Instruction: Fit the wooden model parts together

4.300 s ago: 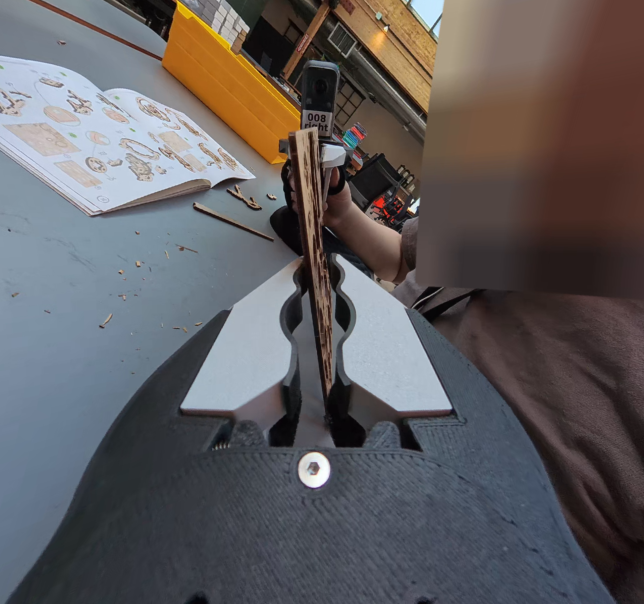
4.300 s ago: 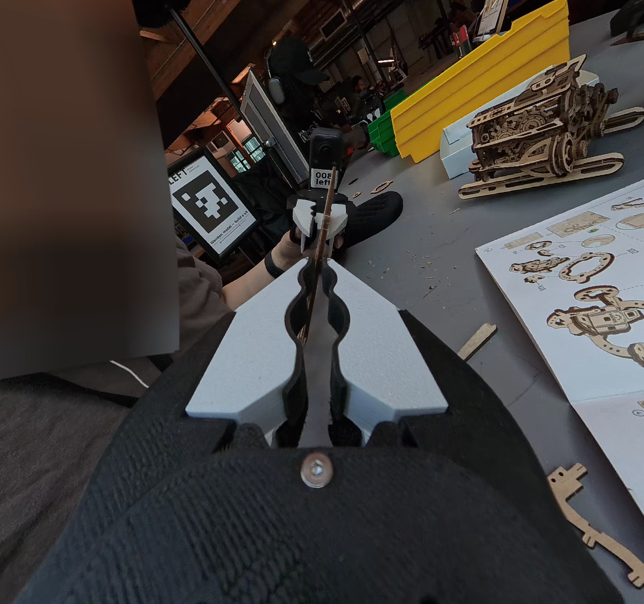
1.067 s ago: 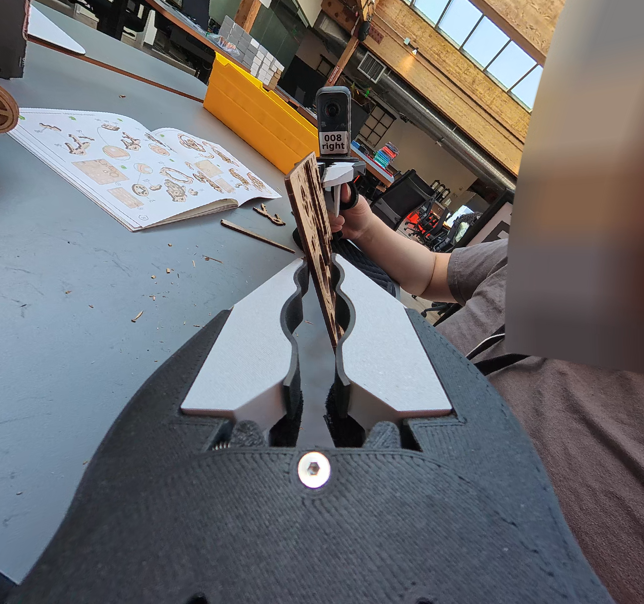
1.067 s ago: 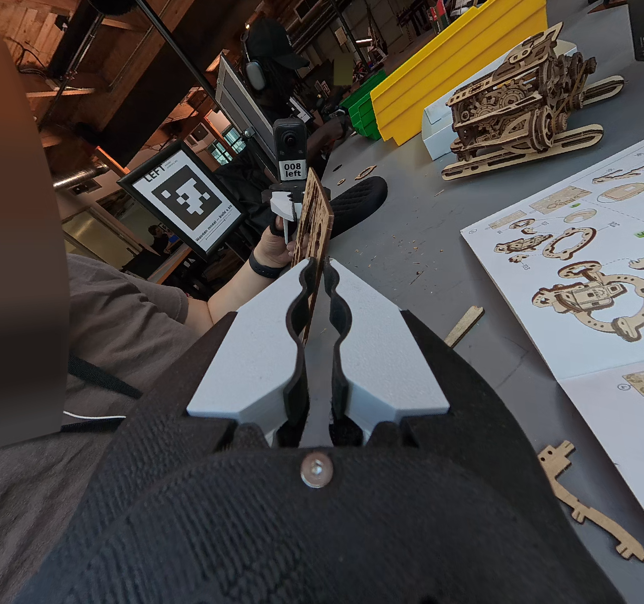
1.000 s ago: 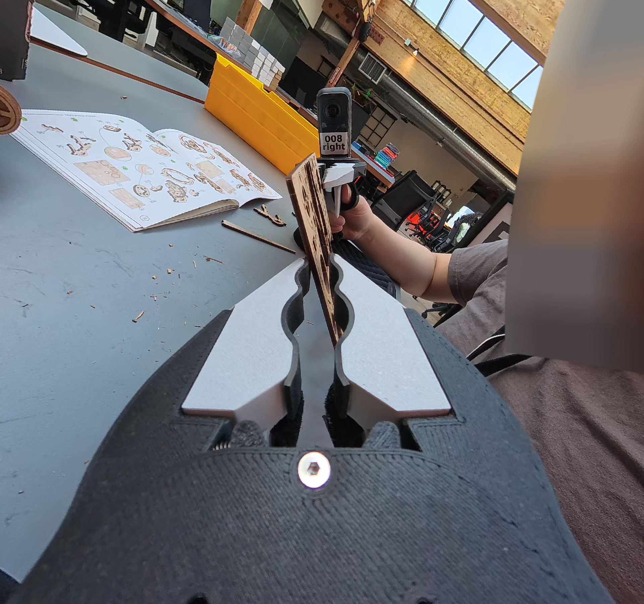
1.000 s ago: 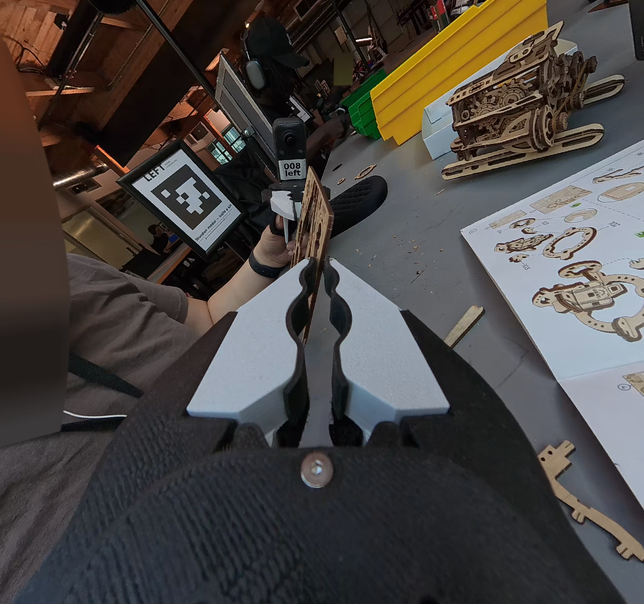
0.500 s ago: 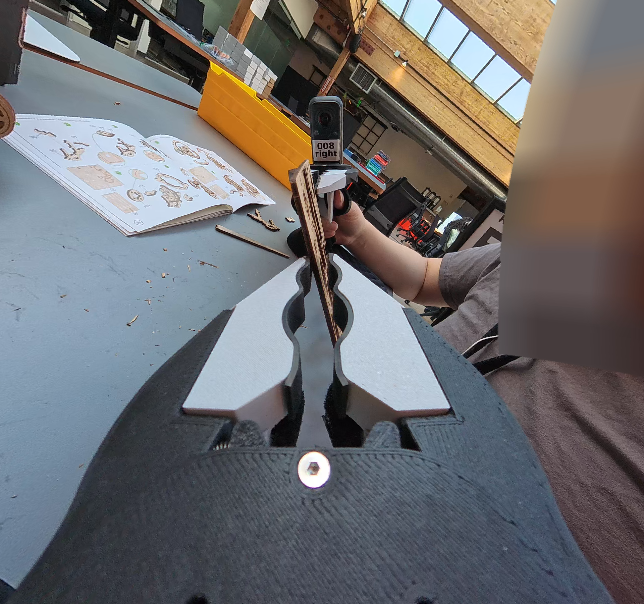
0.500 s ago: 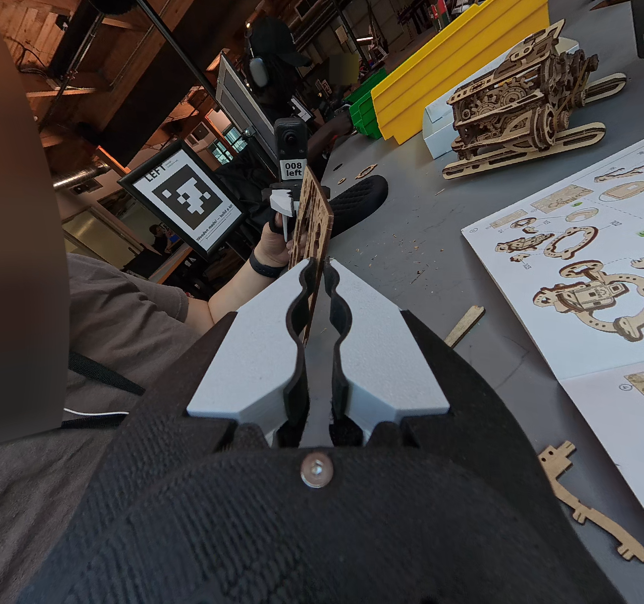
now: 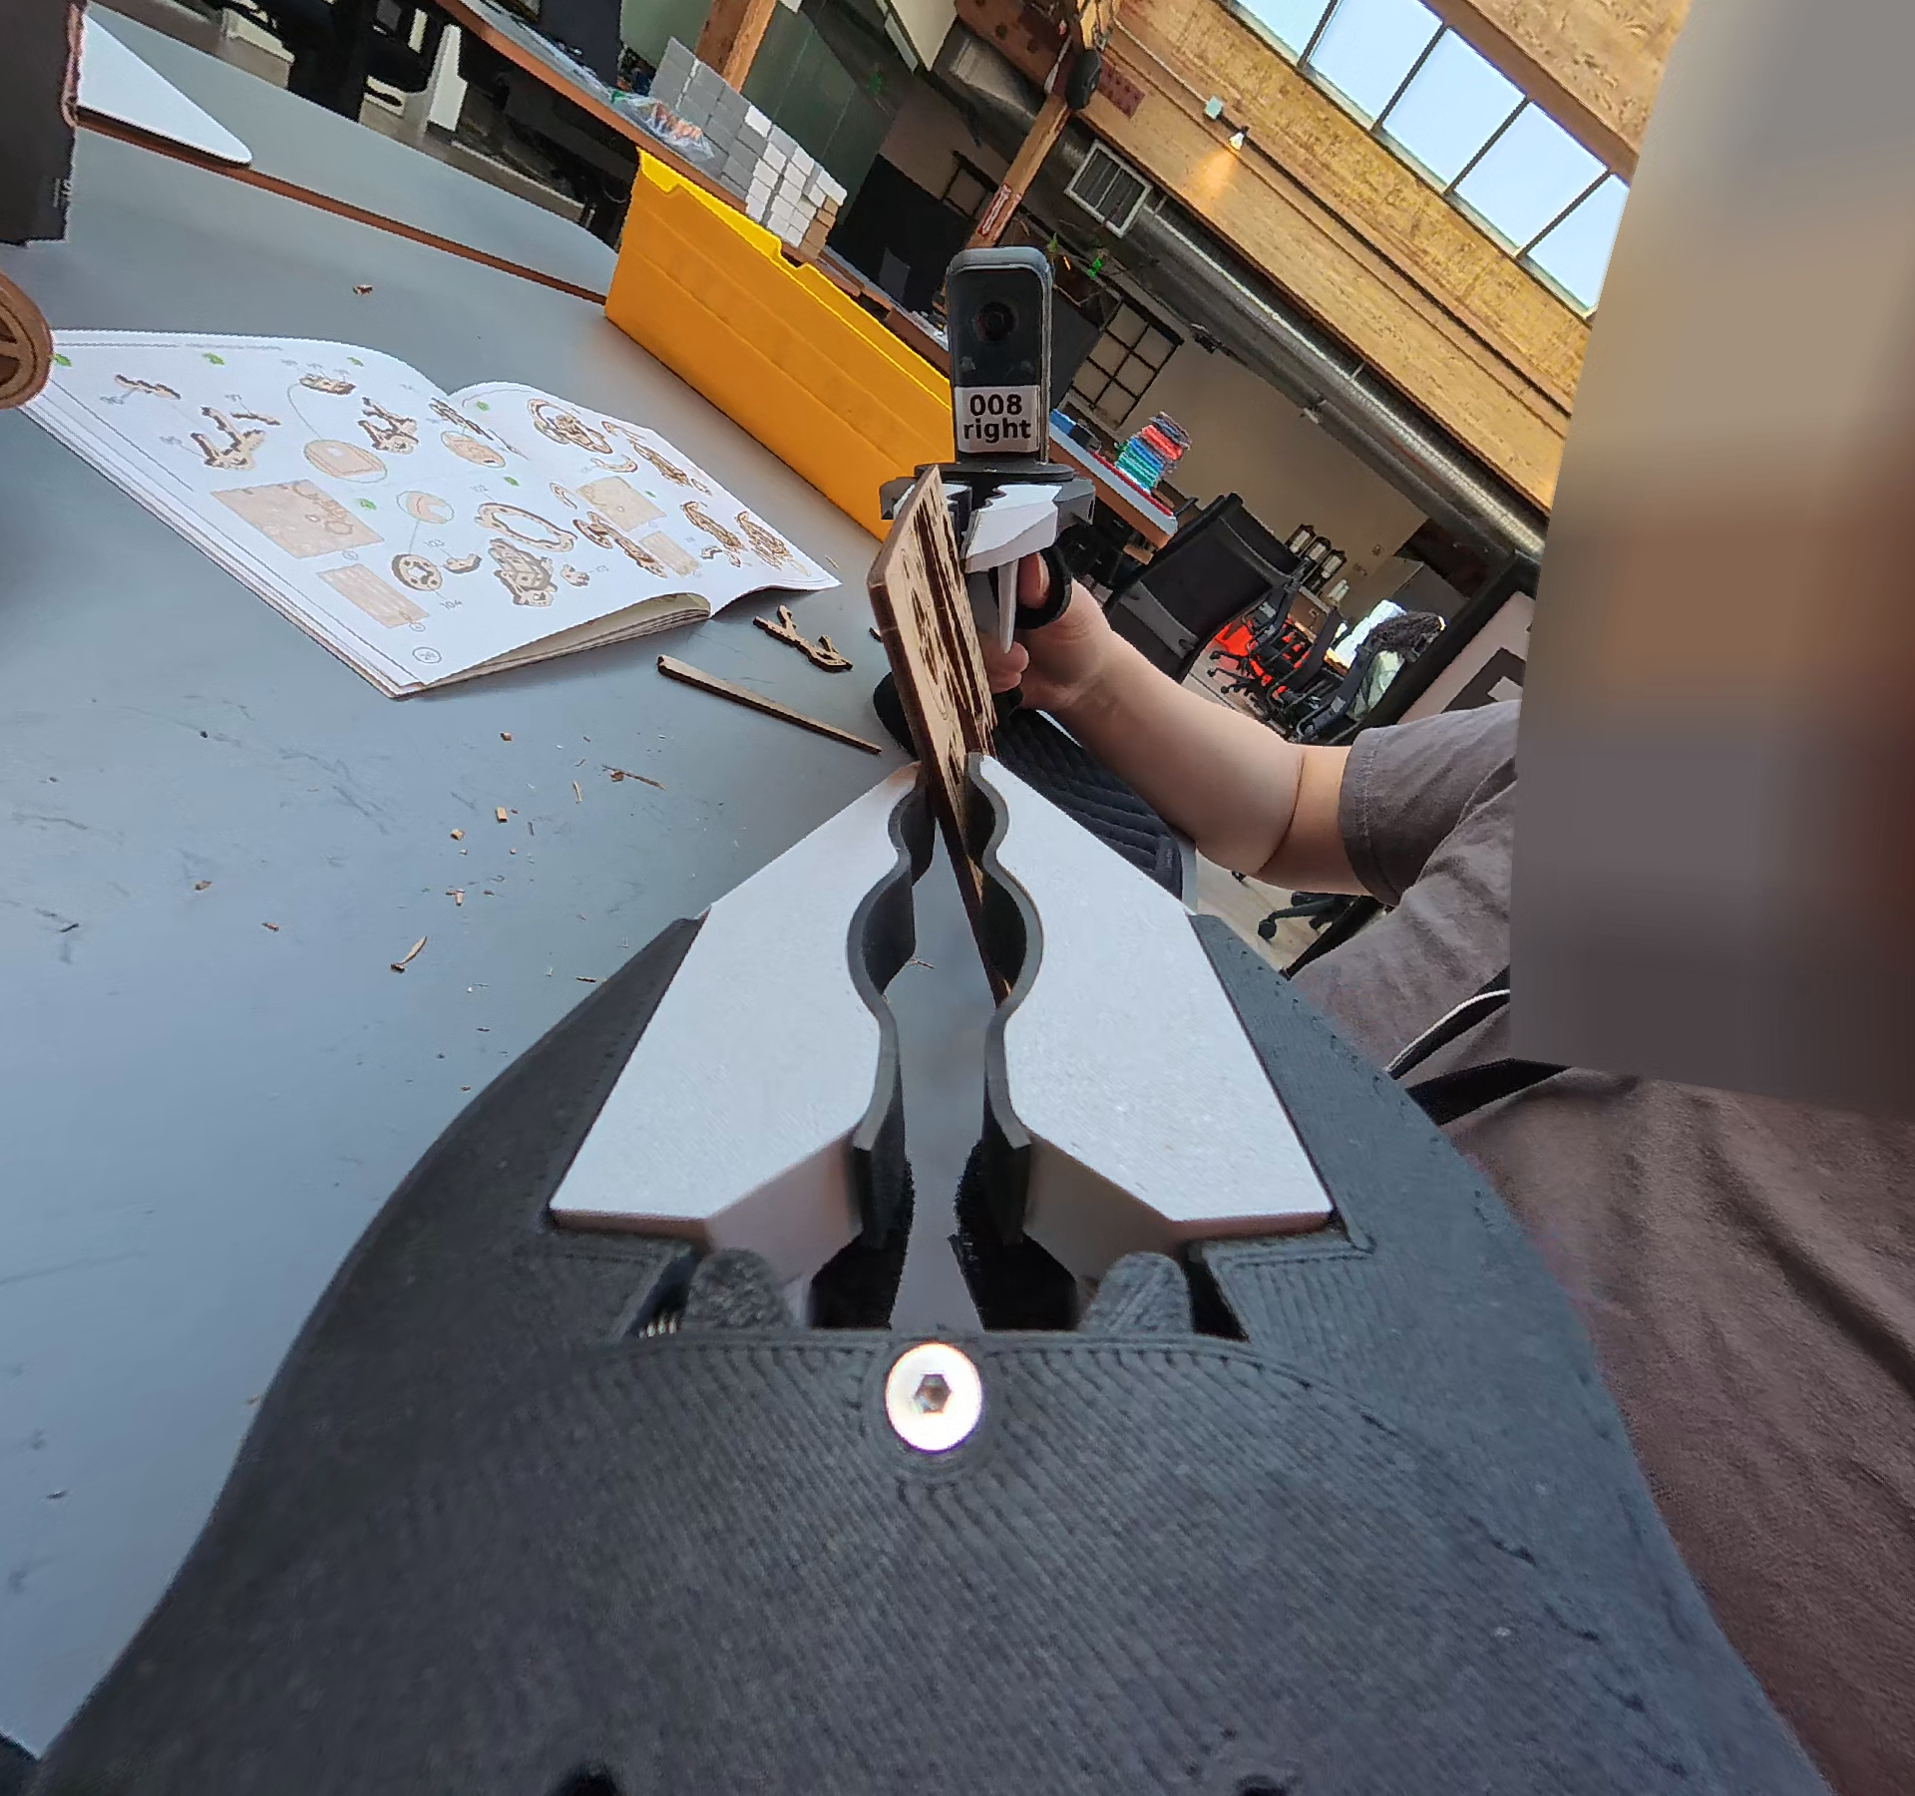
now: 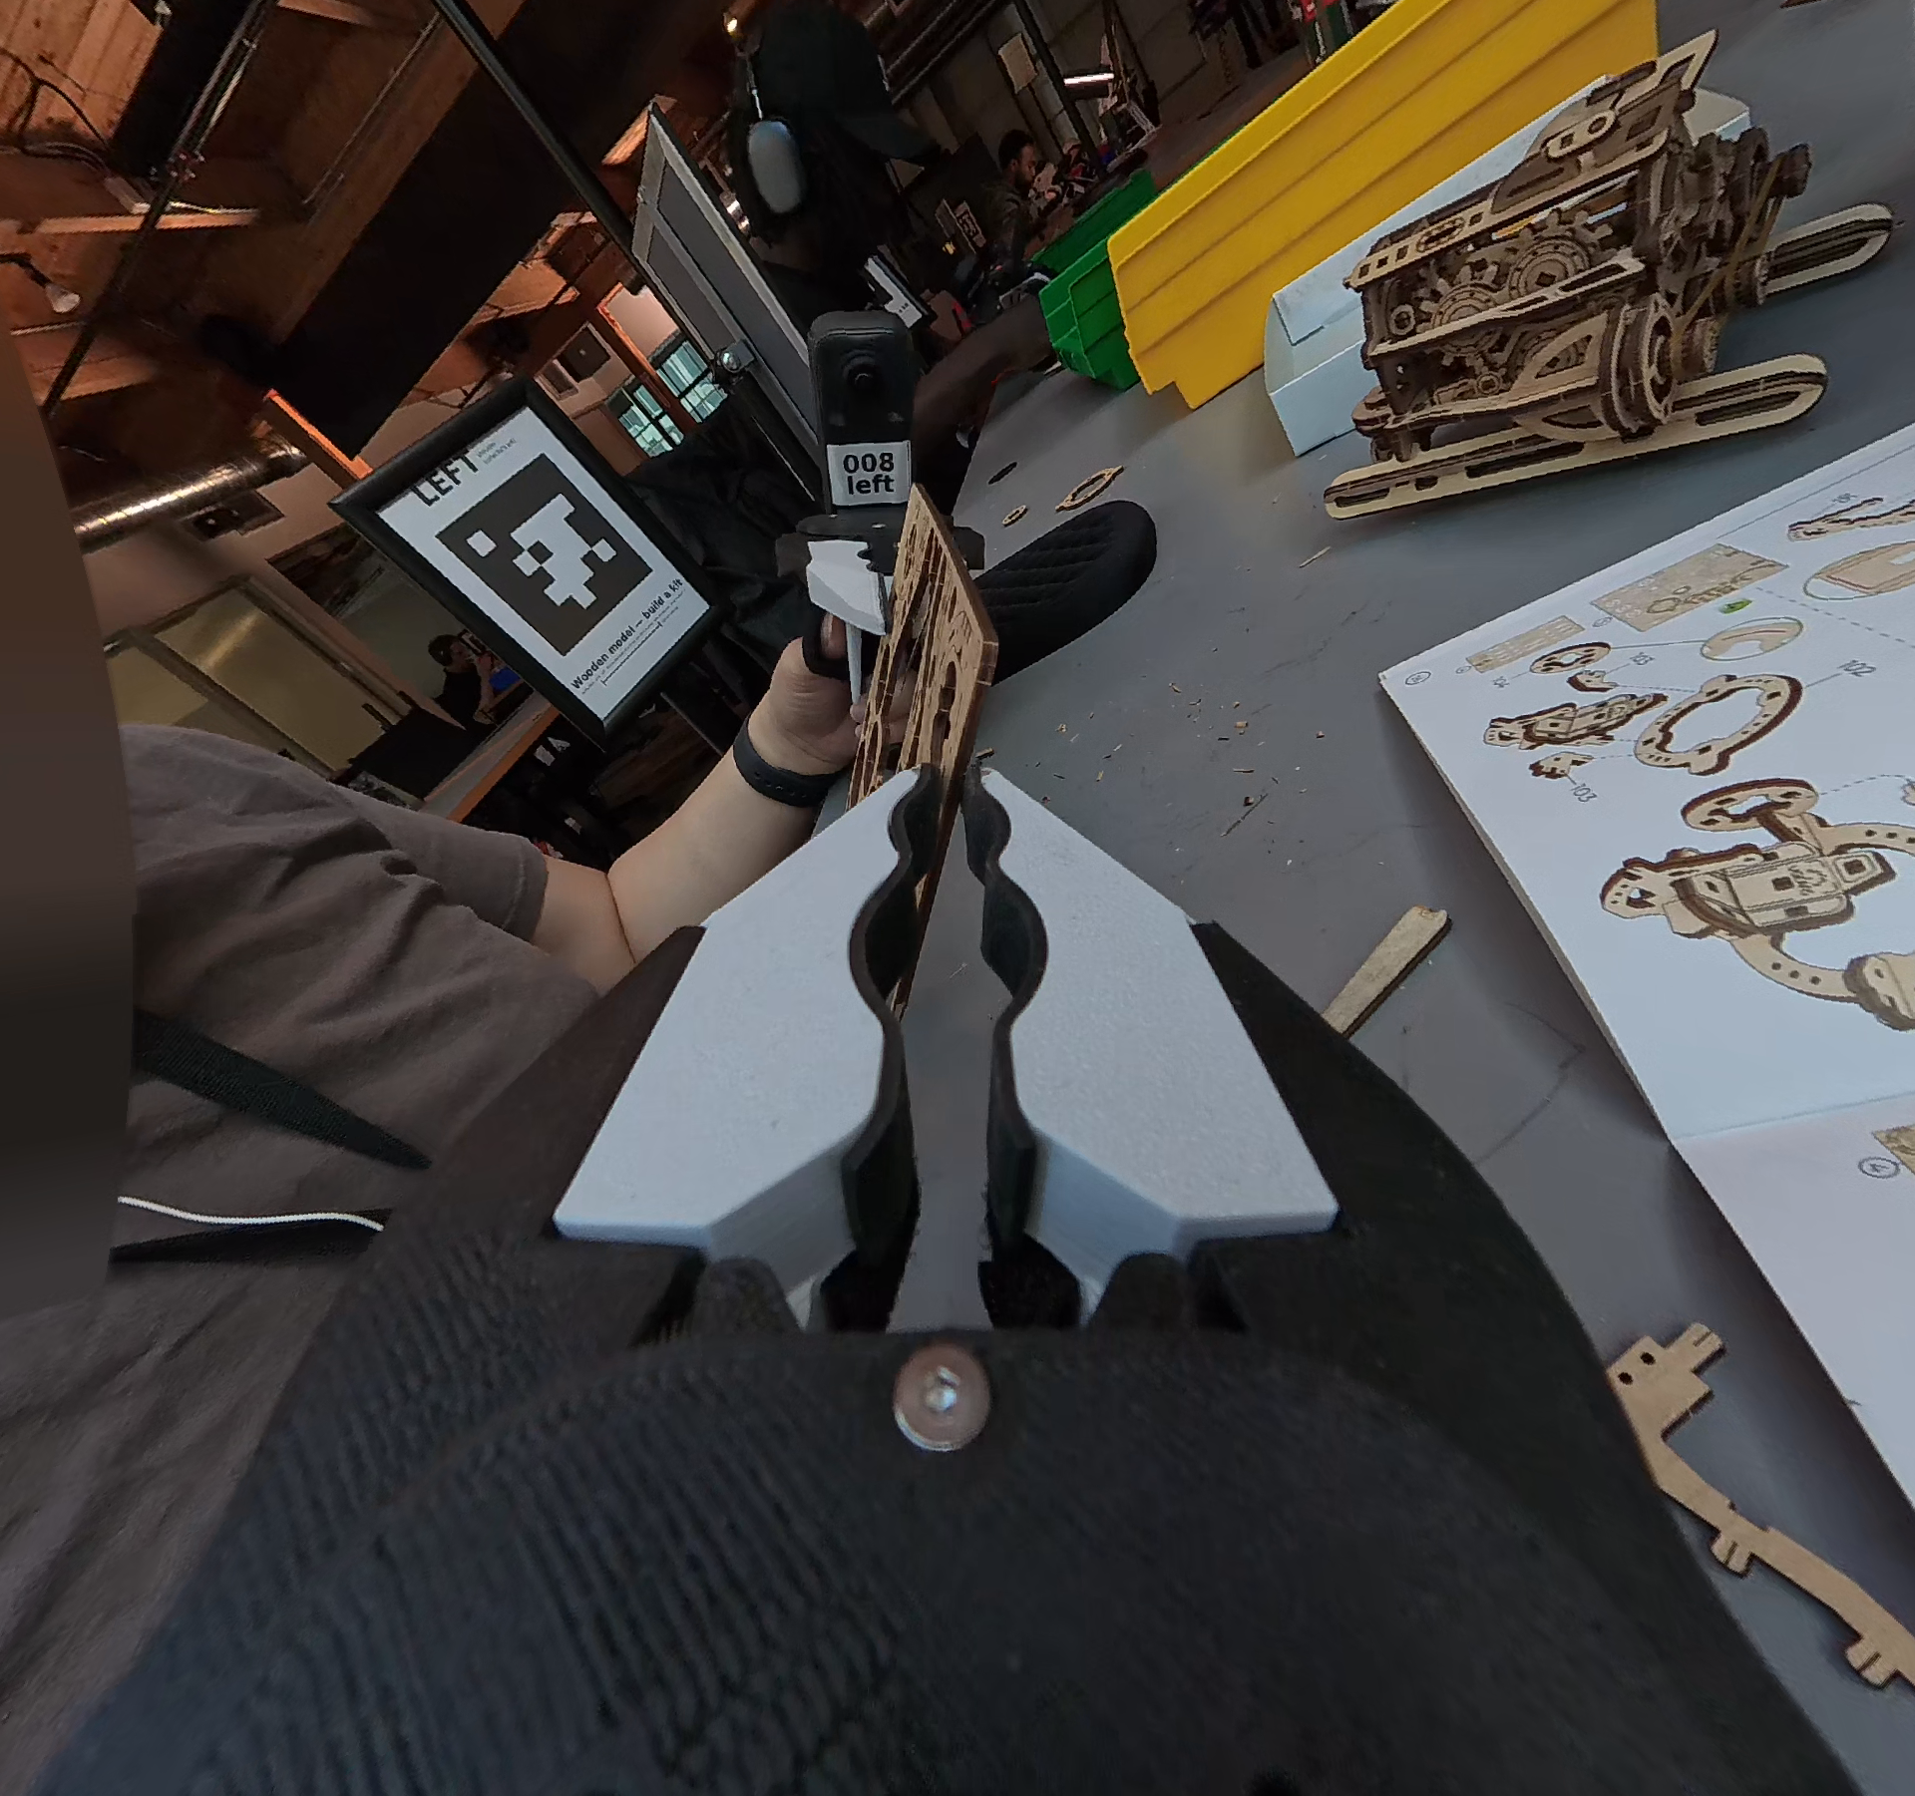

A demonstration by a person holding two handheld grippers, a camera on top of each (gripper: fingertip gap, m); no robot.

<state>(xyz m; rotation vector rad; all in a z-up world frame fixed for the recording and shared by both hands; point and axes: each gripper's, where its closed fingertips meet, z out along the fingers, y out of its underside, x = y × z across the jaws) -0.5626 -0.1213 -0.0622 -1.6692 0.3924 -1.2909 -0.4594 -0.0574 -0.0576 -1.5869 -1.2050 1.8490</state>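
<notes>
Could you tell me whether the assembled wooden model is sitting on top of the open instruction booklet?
No, the assembled wooden model stands on the bare grey table, apart from the booklet.

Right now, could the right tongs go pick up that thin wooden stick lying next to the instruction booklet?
Probably not yet. The right tongs are shut on the wooden parts sheet, shared with the left tongs. The path to the stick looks free, but they must release the sheet first.

An open instruction booklet point(image 9: 415, 503) lies on the grey table point(image 9: 207, 917) ahead and left of the left claw; a yellow bin point(image 9: 767, 348) stands beyond it. Right of the right claw, past the same pages, a white box point(image 10: 1308, 368) sits far ahead. A framed sign point(image 10: 539, 555) stands ahead left.
</notes>
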